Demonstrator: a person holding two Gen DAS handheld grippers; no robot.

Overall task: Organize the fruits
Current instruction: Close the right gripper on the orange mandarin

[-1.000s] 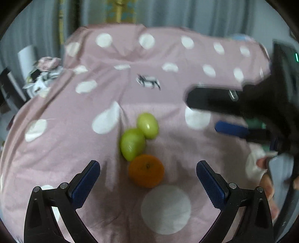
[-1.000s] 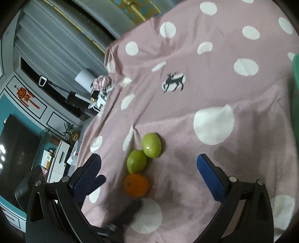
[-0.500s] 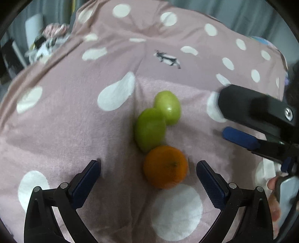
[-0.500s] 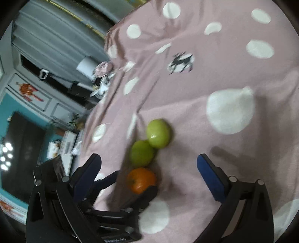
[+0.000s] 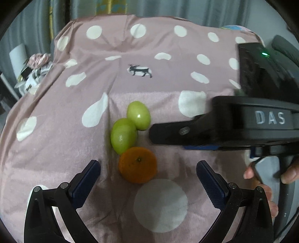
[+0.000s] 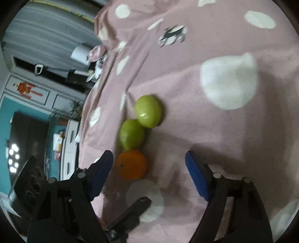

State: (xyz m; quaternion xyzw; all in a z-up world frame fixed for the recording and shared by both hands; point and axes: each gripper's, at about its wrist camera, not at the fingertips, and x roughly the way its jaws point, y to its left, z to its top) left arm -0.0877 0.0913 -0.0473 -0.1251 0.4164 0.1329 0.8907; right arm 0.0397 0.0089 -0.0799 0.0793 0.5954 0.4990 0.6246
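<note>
An orange [image 5: 138, 164] and two green fruits, a near one [image 5: 123, 138] and a far one [image 5: 139, 115], lie touching in a row on the pink polka-dot cloth [image 5: 56, 142]. My left gripper [image 5: 147, 181] is open and empty, its jaws either side of the orange, just short of it. My right gripper [image 6: 149, 175] is open and empty, low over the cloth, with the orange [image 6: 132, 164] next to its left finger and the green fruits [image 6: 132, 135] [image 6: 148, 111] ahead. The right gripper reaches in from the right in the left wrist view [image 5: 186, 130].
The cloth drapes over the table's far and left edges. A chair with clutter [image 5: 31, 72] stands at the left and grey curtains [image 5: 168, 9] hang behind. A cabinet and dark screen [image 6: 28, 134] show at the left of the right wrist view.
Both grippers have moved in toward the fruits. The right gripper has swung further left across the left wrist view, close above the fruits. The fruits have not moved.
</note>
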